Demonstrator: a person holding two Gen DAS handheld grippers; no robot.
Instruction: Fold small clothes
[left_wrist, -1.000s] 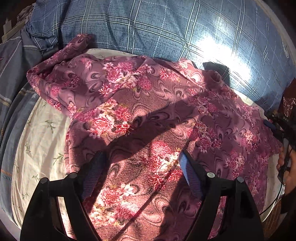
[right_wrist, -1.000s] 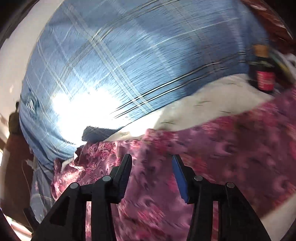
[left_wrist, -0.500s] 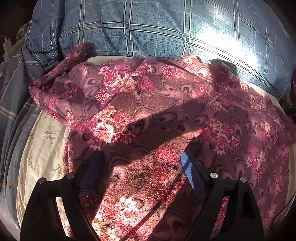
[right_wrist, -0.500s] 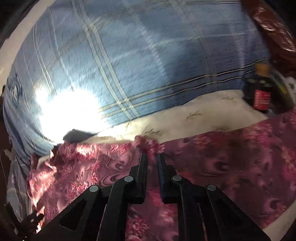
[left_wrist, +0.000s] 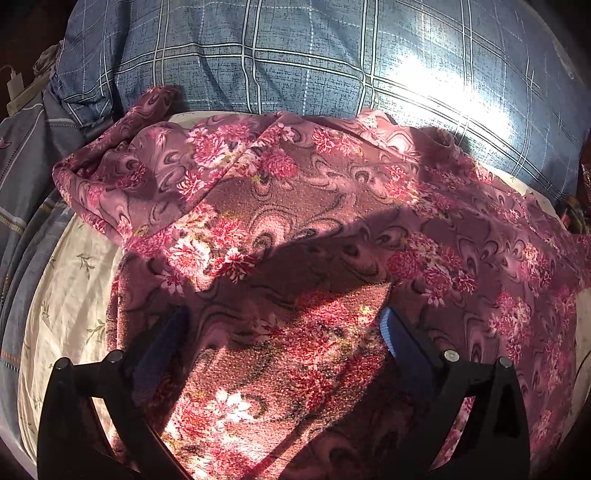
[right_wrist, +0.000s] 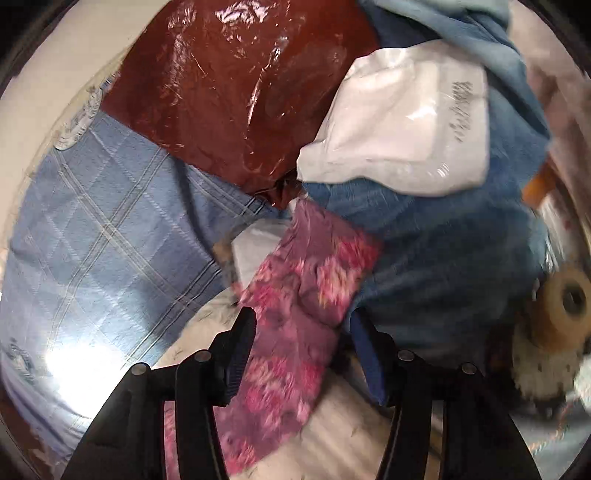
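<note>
A purple-pink floral garment (left_wrist: 295, 229) lies spread over the cream sheet (left_wrist: 70, 295), its far edge against the plaid pillow. My left gripper (left_wrist: 280, 332) hovers just over its near part, jaws opening to their widest, nothing pinched between the pads. In the right wrist view one narrow end of the floral garment (right_wrist: 303, 280) runs between the fingers of my right gripper (right_wrist: 301, 317). Those jaws are opening, and the pads stand apart from the cloth rather than pressing it. That view is motion-blurred.
A blue plaid pillow (left_wrist: 314, 55) backs the bed. Beyond the right gripper are a shiny red-brown bag (right_wrist: 236, 88), a white plastic packet (right_wrist: 402, 125), blue cloth (right_wrist: 454, 251) and a tan tape roll (right_wrist: 565, 306). Grey striped bedding (left_wrist: 22, 155) lies left.
The right gripper swung right from the garment's far edge toward the pile of bags and cloth; its jaws shut, then parted again. The left jaws widened, the hand barely moving.
</note>
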